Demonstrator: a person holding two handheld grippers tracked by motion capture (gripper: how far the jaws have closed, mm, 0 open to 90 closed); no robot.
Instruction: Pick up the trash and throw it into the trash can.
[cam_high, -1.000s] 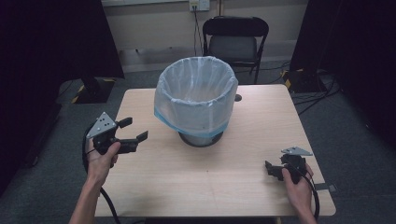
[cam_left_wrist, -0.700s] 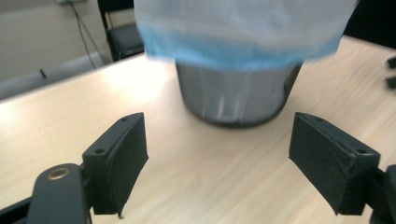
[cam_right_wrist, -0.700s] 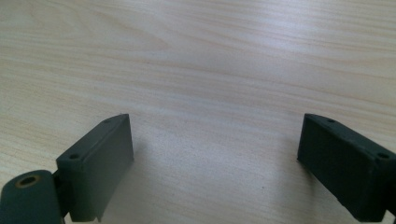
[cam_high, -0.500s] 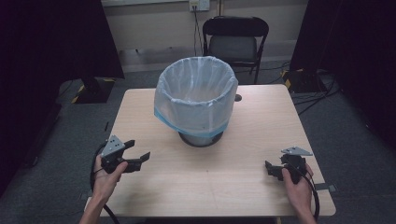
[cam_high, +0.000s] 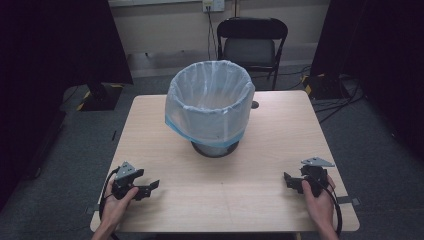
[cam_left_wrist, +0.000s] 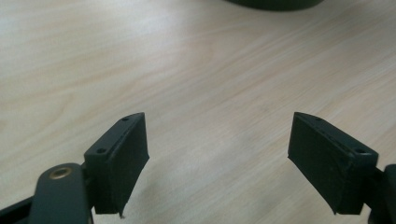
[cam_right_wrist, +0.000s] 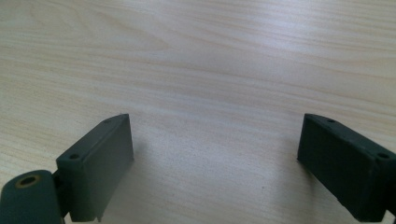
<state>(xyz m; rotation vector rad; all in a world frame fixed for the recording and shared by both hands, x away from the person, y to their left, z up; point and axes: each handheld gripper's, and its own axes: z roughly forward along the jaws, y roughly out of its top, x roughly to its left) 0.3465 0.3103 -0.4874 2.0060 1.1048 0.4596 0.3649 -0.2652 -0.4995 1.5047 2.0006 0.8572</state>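
A round bin (cam_high: 210, 107) lined with a pale blue plastic bag stands upright at the middle of the wooden table (cam_high: 270, 130). My left gripper (cam_high: 150, 187) rests low at the table's near left corner, open, with bare wood between its jaws (cam_left_wrist: 217, 154). Over at the near right, my right gripper (cam_high: 290, 181) sits open as well, and bare wood lies between its jaws (cam_right_wrist: 215, 158). Both grippers are well apart from the bin. The bin's dark base (cam_left_wrist: 275, 3) edges into the top of the left gripper view.
A black folding chair (cam_high: 252, 42) stands behind the table's far edge. Dark curtains hang at both sides. Cables and a dark box (cam_high: 325, 85) lie on the grey floor at the back right. A small dark disc (cam_high: 255, 104) sits on the table beside the bin.
My left gripper has come back from beside the bin toward the near left corner and dropped low onto the table. The right gripper has stayed where it was.
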